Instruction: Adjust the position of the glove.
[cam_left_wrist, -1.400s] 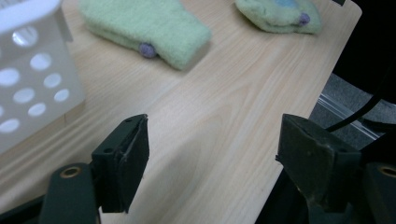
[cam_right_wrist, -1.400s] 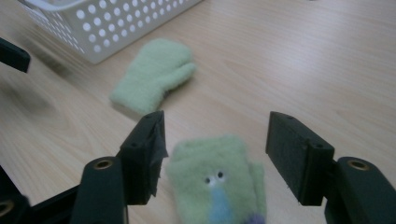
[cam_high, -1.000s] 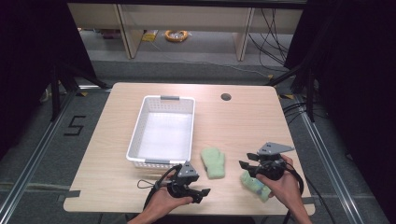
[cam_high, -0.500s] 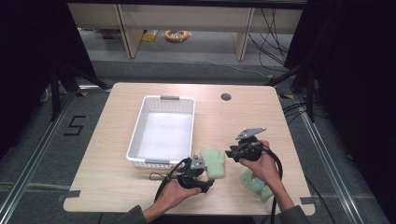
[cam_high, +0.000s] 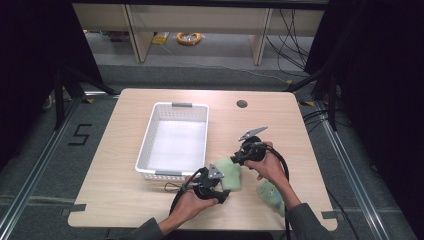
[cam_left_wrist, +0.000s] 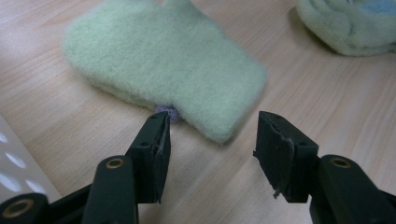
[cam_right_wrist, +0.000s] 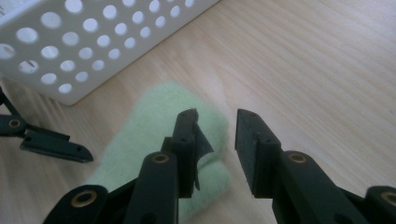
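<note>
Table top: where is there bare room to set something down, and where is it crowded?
Bare wood lies left of the basket and at the table's far right, beyond the round hole. Crowded: the near middle, where both grippers flank a green mitten, a second mitten beside.

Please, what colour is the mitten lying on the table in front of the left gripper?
The mitten is pale green and fuzzy, seen best in the left gripper view.

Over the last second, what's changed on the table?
The right gripper moved left off the far mitten to the top of the middle mitten, jaws closing a little but still gripping nothing. The left gripper edged right to that mitten's lower edge, jaws also narrowing, still open. Both mittens and the basket stayed put.
</note>
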